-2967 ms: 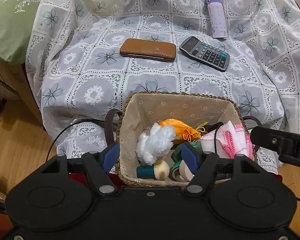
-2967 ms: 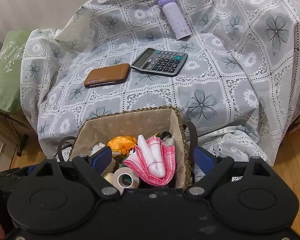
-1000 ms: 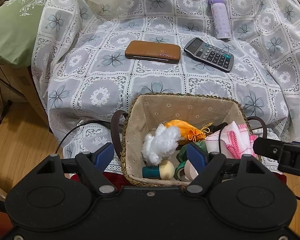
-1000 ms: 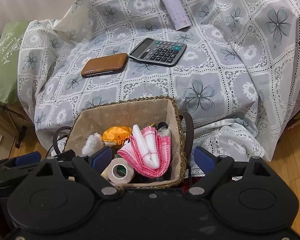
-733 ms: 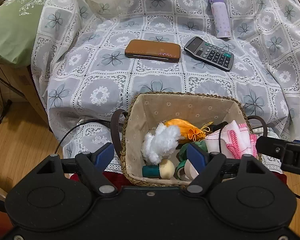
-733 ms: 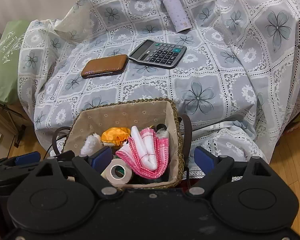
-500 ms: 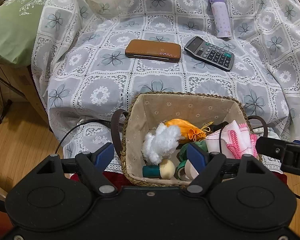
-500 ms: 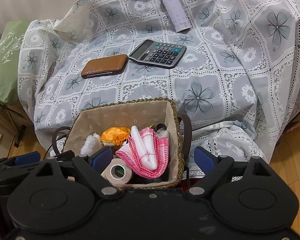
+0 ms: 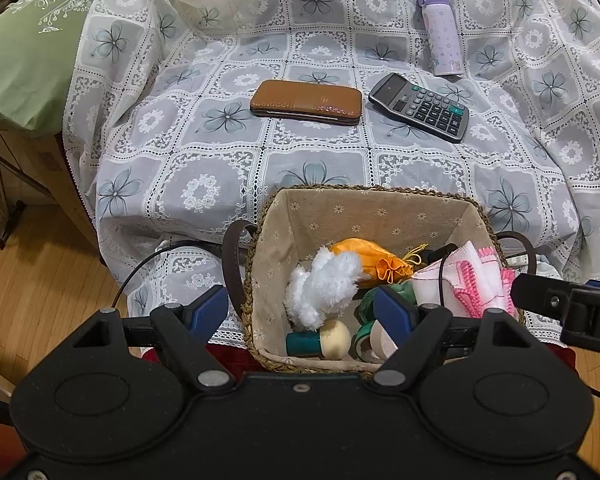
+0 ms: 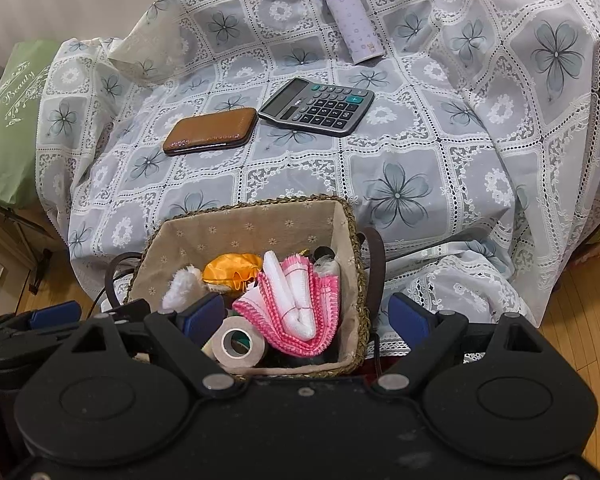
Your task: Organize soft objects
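Your left gripper point(image 9: 302, 312): jaws apart, nothing held, straddling left wall of basket point(image 9: 380, 212).
Your right gripper point(image 10: 306, 318): jaws wide, nothing held, straddling basket's right wall.
Basket contents: white plush point(image 9: 322, 286), orange pouch point(image 9: 374, 260), pink-trimmed cloth point(image 10: 296, 304), tape roll point(image 10: 238, 344).
On tablecloth point(image 9: 204, 168) beyond: wallet point(image 9: 306, 101), calculator point(image 9: 420, 106), bottle point(image 9: 440, 42).

Woven basket point(image 9: 380, 200), fabric-lined with small daisy print, sits upright at lower centre of both views. Inside, in the left wrist view: white fluffy plush point(image 9: 320, 284) at centre-left, leaning upright; orange drawstring pouch point(image 9: 372, 260) behind it, lying on its side, neck pointing right; white cloth with pink crocheted edging point(image 9: 468, 284), folded, against the right wall. The green soft item point(image 9: 400, 292) between them is mostly hidden.
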`<state>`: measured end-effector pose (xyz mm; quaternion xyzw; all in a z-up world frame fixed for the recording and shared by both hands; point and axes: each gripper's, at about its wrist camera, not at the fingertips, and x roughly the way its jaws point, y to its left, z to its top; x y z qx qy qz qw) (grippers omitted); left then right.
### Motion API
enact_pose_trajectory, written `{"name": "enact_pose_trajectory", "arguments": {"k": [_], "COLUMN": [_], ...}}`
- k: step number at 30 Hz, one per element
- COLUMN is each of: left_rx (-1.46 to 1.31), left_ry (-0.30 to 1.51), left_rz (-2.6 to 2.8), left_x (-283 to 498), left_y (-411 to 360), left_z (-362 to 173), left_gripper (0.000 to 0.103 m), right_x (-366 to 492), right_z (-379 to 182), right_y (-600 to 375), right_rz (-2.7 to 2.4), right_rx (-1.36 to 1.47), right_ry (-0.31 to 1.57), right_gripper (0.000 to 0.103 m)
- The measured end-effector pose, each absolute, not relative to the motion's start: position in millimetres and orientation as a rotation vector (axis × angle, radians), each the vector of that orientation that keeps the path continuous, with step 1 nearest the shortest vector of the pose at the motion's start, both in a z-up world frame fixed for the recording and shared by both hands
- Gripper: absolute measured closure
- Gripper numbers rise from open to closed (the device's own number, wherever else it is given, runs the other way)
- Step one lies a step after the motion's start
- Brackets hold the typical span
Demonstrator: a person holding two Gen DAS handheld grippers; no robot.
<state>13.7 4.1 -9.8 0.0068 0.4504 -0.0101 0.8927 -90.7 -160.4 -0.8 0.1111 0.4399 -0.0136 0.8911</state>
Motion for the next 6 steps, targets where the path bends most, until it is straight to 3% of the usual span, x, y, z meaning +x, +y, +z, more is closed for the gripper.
{"name": "enact_pose_trajectory", "arguments": {"k": [6], "left_rx": [0.014], "left_ry": [0.934], "left_rz": [-0.021], "left_x": [14.8], "left_y": [6.0], "left_z": [-9.6], "left_gripper": [0.027], "right_x": [-90.7], "right_z": [-0.8], "right_y": [-160.5], "right_rz": [-0.029], "right_rx": [0.231], "right_ry": [0.913], "right_gripper": [0.013]}}
